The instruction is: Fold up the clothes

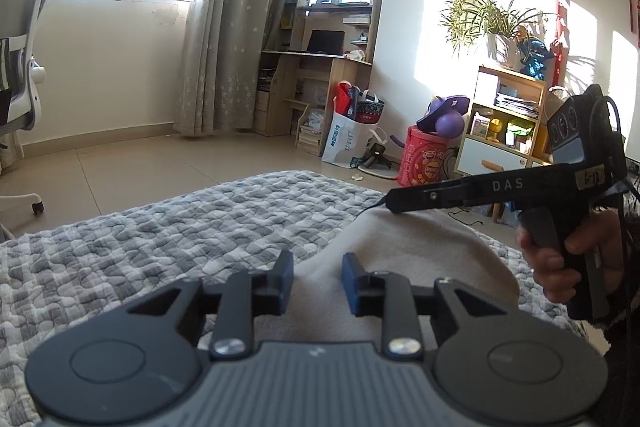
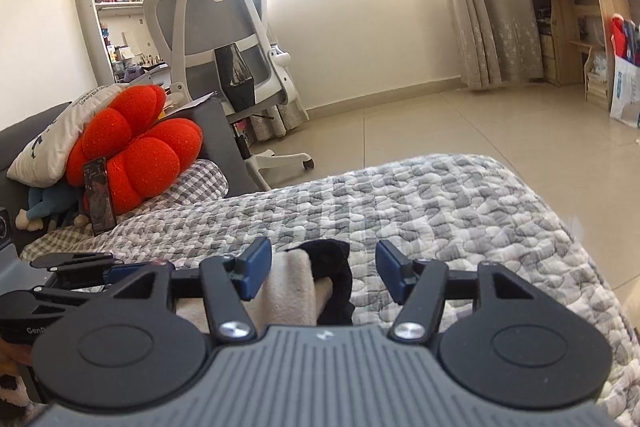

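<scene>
Both grippers hang over the bed (image 2: 460,203). The left gripper (image 1: 316,281) has its jaws released, a beige garment (image 1: 408,259) lying between them untouched. The right gripper (image 2: 324,269) stands wide open above the garment's folded end and a black piece (image 2: 336,267).

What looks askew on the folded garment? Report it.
A black fabric piece sticks out past the folded beige fleece garment onto the grey quilted bedspread, between the open right gripper fingers. Otherwise tidy.
</scene>
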A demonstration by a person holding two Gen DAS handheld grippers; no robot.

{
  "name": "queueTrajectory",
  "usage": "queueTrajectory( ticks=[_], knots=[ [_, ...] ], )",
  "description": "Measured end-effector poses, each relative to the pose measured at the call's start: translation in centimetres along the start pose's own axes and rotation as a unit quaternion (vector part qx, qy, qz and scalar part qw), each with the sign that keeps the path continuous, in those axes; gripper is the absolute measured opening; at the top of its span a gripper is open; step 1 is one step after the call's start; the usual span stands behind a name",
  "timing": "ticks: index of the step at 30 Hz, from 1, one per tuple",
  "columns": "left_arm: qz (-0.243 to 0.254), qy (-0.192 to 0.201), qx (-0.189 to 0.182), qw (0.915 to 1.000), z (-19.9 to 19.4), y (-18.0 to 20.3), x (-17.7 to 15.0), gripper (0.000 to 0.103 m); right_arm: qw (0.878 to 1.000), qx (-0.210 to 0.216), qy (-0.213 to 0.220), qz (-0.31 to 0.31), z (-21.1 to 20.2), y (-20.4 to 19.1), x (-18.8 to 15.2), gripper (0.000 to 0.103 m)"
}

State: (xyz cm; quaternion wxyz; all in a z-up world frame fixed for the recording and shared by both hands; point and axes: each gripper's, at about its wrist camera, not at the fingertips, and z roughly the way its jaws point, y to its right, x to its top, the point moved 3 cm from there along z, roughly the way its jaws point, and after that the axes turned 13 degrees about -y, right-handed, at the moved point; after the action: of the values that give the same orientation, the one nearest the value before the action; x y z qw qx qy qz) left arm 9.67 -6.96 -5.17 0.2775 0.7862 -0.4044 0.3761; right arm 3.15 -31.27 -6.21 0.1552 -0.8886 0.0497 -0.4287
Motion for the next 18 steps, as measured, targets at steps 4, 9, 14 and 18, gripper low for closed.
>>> queueTrajectory(
  ticks=[4,9,14,18],
  knots=[
    [0.009,-0.001,0.003,1.0000,0.3,0.3,-0.1,0.033,0.998,0.046,-0.007,0.035,0.5,0.7,-0.3,0.062],
    [0.001,0.002,0.003,1.0000,0.4,-0.3,-0.1,0.033,0.995,0.084,-0.011,0.056,-0.1,-0.2,-0.4,0.031],
    [-0.025,0.002,-0.018,0.9995,0.1,-0.9,0.3,0.034,0.987,0.093,-0.037,0.127,-3.5,-1.8,1.1,0.027],
    [-0.031,0.000,-0.046,0.9985,0.2,-0.8,0.4,0.034,0.987,0.059,-0.043,0.142,-5.0,-2.6,0.8,0.026]
  ],
)
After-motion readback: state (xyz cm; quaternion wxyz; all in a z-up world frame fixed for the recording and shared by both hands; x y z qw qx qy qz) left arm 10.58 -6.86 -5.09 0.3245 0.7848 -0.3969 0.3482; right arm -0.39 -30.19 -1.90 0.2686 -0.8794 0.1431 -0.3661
